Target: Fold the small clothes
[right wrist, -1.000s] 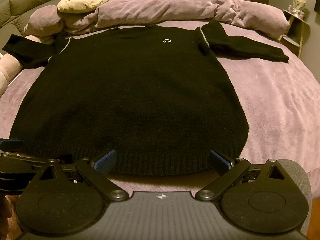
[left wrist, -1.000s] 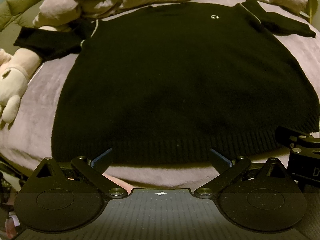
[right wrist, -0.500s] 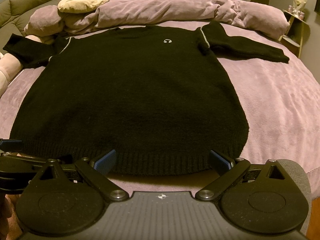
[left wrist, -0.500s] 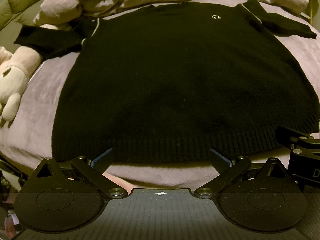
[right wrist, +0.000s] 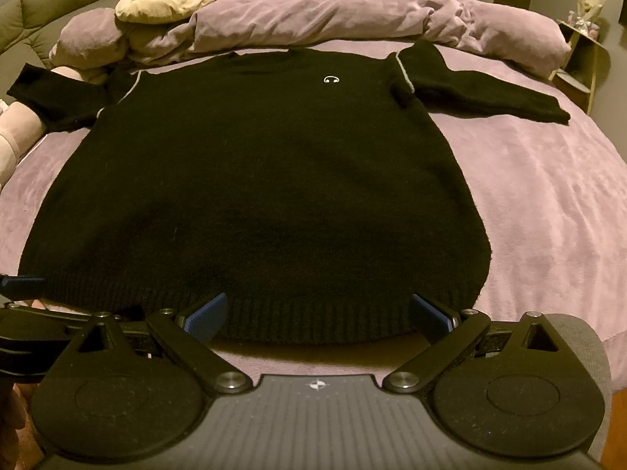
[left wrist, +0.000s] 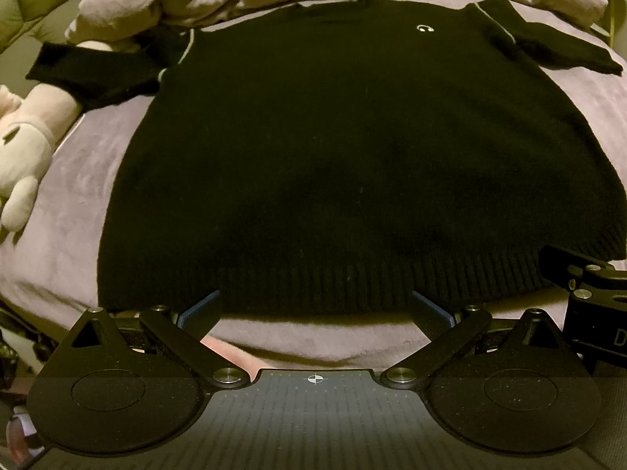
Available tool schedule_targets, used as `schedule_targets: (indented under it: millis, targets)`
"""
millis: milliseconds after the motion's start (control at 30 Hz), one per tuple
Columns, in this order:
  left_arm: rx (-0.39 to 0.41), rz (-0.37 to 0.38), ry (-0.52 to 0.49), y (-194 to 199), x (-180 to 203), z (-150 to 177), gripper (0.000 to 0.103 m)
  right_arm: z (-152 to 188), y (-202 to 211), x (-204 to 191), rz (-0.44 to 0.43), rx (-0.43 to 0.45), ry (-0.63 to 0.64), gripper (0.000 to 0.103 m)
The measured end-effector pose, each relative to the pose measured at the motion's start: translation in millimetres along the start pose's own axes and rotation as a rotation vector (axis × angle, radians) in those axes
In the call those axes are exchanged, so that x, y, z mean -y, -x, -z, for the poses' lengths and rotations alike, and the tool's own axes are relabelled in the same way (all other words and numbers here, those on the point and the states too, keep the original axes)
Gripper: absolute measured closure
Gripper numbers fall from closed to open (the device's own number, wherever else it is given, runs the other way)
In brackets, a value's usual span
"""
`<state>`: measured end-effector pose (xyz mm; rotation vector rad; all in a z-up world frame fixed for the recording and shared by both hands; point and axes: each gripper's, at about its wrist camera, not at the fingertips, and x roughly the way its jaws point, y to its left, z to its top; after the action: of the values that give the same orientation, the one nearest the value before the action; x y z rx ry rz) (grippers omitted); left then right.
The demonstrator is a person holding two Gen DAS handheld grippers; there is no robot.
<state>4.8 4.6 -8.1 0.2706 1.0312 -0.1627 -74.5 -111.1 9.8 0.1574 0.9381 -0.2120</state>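
Two grippers wait at the near edge of the bed (right wrist: pixel 548 203), and almost nothing separates this moment from the pictures of a second ago: the black sweater (right wrist: pixel 254 180) lies in the same place, flat and front-up on the purple cover, both sleeves spread outward toward the heaped duvet (right wrist: pixel 333 11). The only shift is a slight change in framing in the left wrist view; the garment itself has not been disturbed.

The left gripper (left wrist: pixel 315 309) hovers just short of the ribbed hem (left wrist: pixel 313 282), its blue-padded fingers spread wide with nothing between them. The right gripper (right wrist: pixel 317 313) is likewise released and empty, its fingers straddling the hem near the right corner without visibly pinching it. Each gripper shows at the margin of the other's view, so they sit side by side.

For the task, this stillness suggests the fold has not begun: the sweater looks laid out and smoothed, ready for a first grasp. A plush toy (left wrist: pixel 23 156) lies beside the left sleeve (left wrist: pixel 90 70), which partly rests on it, and that could snag the sleeve when it is folded inward.
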Motion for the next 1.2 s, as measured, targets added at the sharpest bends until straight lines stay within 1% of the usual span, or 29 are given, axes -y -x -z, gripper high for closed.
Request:
schedule_targets:
  millis: [1067,1200]
  targets:
    - [-0.045,0.000,0.005,-17,5,-5,0.000,-3,-18,5,-0.019,-0.036,-0.008,0.004]
    - [-0.048,0.001,0.019,-18,3,-10,0.000,-7,-20,10,-0.064,-0.029,-0.028,0.004]
